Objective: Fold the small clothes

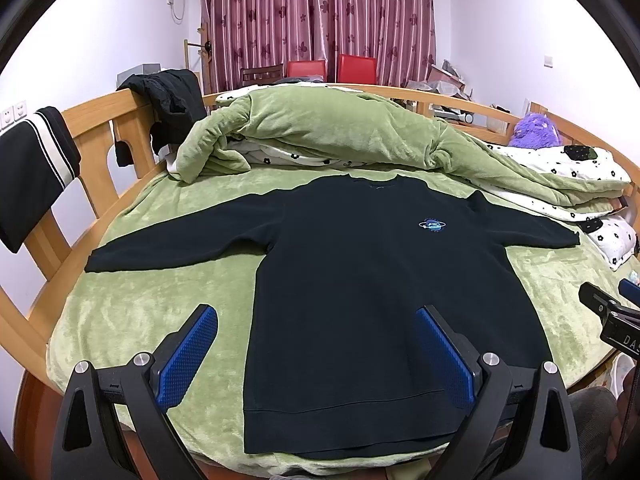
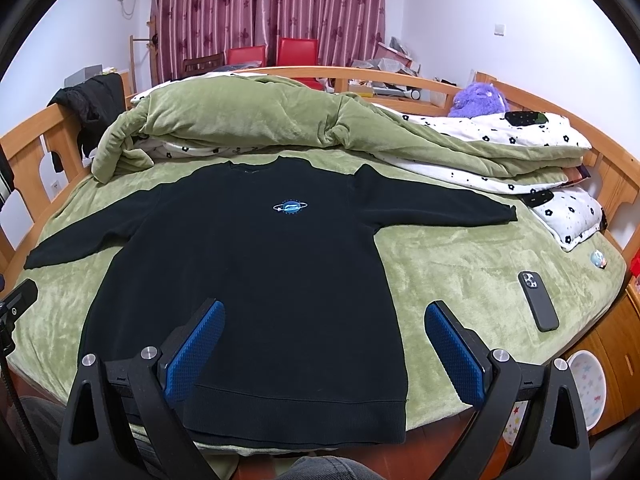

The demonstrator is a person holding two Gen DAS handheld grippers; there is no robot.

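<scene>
Sweater (image 1: 360,280) lies flat mid-frame on the green blanket (image 1: 160,308), unfolded. Left tongs (image 1: 316,344) and right tongs (image 2: 324,340) gape wide, holding nothing. Risk: the phone (image 2: 538,300), lower right, may snag a swung sleeve.

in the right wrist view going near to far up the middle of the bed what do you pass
right tongs → hem of the black sweatshirt → planet logo on its chest → its collar → bunched green blanket → wooden bed rail → red chairs → curtain
</scene>
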